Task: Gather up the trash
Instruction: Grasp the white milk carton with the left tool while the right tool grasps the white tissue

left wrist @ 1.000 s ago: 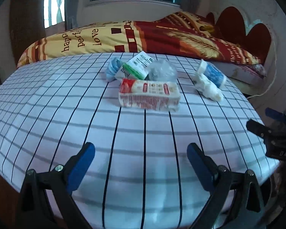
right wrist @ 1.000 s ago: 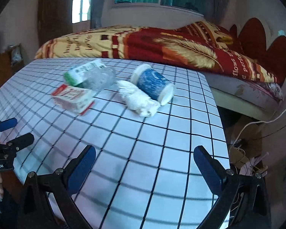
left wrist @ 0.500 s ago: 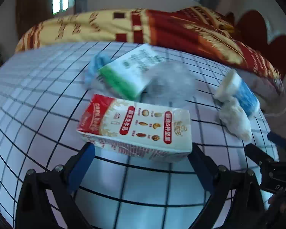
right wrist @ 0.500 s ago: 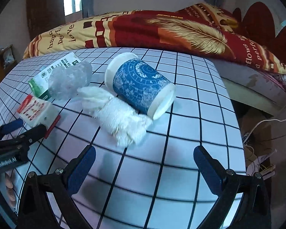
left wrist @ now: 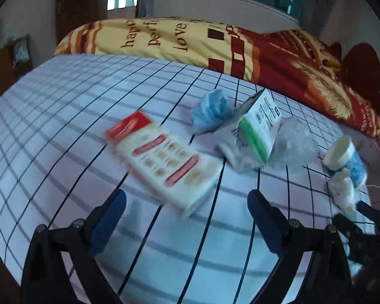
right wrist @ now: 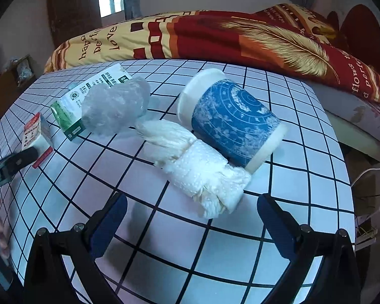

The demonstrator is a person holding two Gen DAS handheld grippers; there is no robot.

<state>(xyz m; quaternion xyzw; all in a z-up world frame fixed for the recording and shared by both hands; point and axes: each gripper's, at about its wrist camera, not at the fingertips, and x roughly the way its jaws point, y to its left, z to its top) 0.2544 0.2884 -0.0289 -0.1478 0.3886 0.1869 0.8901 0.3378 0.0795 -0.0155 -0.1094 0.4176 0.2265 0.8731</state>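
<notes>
Trash lies on the checked table [left wrist: 63, 116]. A red-and-white carton [left wrist: 162, 164] lies flat just ahead of my open, empty left gripper [left wrist: 187, 210]. Behind it are a blue crumpled wad [left wrist: 211, 109], a green-and-white carton [left wrist: 255, 129] and a clear crumpled plastic [left wrist: 295, 144]. In the right wrist view a white crumpled tissue [right wrist: 197, 167] lies just ahead of my open, empty right gripper [right wrist: 190, 212], touching a blue paper cup [right wrist: 230, 121] on its side. The clear plastic [right wrist: 116, 106] and green carton [right wrist: 88, 98] lie to the left.
A bed with a yellow and red quilt [right wrist: 215, 30] runs behind the table. The table's right edge [right wrist: 342, 152] drops to a floor with cables. The left gripper's tip [right wrist: 15, 162] shows at the far left of the right wrist view.
Both grippers moved in toward the trash. The left view swung left, so the red-and-white carton now lies diagonally ahead. The right gripper came closer to the tissue and cup.
</notes>
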